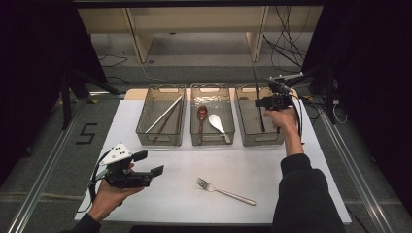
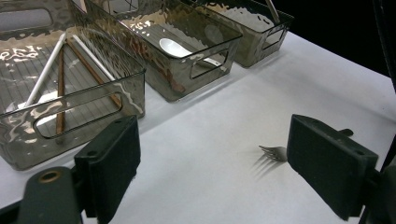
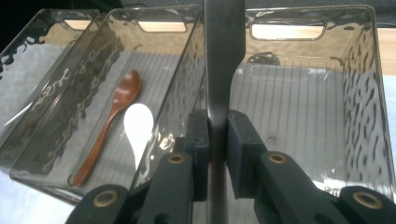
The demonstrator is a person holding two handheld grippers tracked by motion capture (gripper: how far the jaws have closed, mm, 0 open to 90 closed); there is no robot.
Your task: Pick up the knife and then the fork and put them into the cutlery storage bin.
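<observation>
Across the white counter (image 1: 175, 170), three smoky clear bins stand in a row at the far side. At far right is the right bin (image 1: 259, 124), over which your right gripper (image 1: 275, 101) holds a dark, flat utensil (image 3: 223, 56), probably a knife. Its tip hangs down inside the bin and its long end rises above the jaws. In the right gripper view the jaws are pressed against the flat sides of the shaft, just below the point where it widens.

Handling, as a judgement: the piece looks thin, rigid and smooth, light enough to hold easily but prone to swivel or slide in a pinch on so narrow a section. Keep the pads square on the flat faces, near the widening, and lower it before you release it, since the bin's hard ribbed floor would let it bounce.

The middle bin (image 1: 212, 119) holds a brown spoon (image 1: 202, 114) and a white spoon (image 1: 217, 123). The left bin (image 1: 162, 121) holds chopsticks (image 1: 164, 115).

Nearer you, at left, the left gripper (image 1: 148, 164) rests close to the counter with its jaws spread wide and nothing between them.

Smallest, a metal fork (image 1: 225, 191) lies flat at near centre. It is stiff and slick and sits low on the surface. Grip it across the slim handle, not the tines.
</observation>
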